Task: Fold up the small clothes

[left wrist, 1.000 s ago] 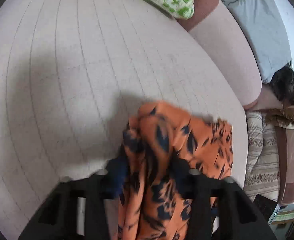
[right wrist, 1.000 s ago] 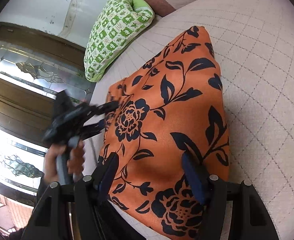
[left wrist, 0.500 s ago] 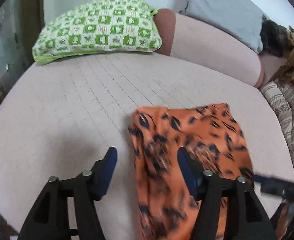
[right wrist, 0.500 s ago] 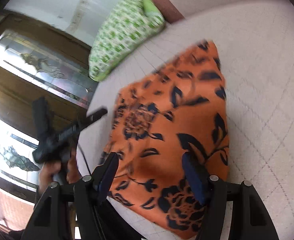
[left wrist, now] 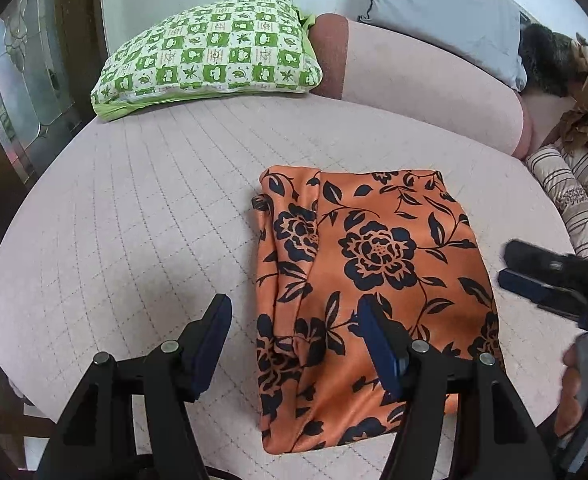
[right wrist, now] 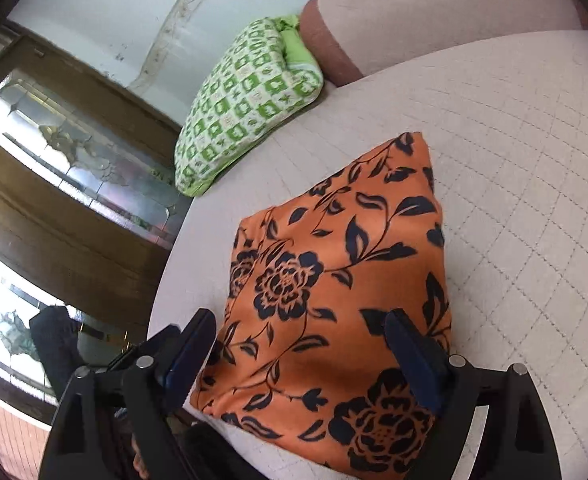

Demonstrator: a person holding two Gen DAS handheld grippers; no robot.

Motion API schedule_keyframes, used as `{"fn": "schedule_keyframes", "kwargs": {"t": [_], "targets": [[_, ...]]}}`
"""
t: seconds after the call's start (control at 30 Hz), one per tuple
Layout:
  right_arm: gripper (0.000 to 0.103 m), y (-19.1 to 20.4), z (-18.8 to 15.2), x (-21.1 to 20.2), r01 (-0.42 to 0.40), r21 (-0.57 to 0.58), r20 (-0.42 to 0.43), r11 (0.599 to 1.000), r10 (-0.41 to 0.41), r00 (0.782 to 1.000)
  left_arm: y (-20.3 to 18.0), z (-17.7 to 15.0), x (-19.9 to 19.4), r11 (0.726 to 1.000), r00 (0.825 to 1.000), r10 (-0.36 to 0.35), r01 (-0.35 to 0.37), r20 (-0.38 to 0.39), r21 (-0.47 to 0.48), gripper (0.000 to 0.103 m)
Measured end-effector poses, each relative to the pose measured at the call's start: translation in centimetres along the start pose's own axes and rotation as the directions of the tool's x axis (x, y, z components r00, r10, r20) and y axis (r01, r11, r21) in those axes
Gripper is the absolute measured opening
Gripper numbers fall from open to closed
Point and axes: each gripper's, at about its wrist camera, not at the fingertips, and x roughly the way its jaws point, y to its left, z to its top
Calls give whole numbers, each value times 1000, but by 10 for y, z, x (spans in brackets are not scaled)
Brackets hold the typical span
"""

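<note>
Pale pink quilted bed (left wrist: 141,216), folded orange floral cloth (left wrist: 374,248) flat near front edge, green checked pillow (left wrist: 213,52) at far end.

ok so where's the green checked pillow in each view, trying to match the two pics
Left wrist view: the green checked pillow lies upper left, at the far edge of the pale quilted surface, beyond the folded orange floral cloth.
Right wrist view: the pillow sits upper centre, tilted, above and left of the orange cloth.
Shared landmark: the brown bolster end right beside the pillow in both views.
</note>
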Motion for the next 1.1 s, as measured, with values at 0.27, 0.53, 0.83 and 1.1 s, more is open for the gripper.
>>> {"fn": "schedule_keyframes", "kwargs": {"t": [0.27,0.53,0.83,1.1], "targets": [[89,-15,2,-3,13,41,-25,999,-12,1000,26,-29,47,993,988,-63,48,-143,-104,68],[89,-73,10,-11,55,147,-10,988,-54,998,60,8,38,974,985,-174,169,-21,-151,81],[89,-82,11,26,-61,183,-87,981,78,993,92,8,90,930,945,-297,254,-138,-267,81],[82,-78,8,47,-85,171,-108,982,105,989,98,3,95,928,935,-332,301,-122,-218,78]]}}
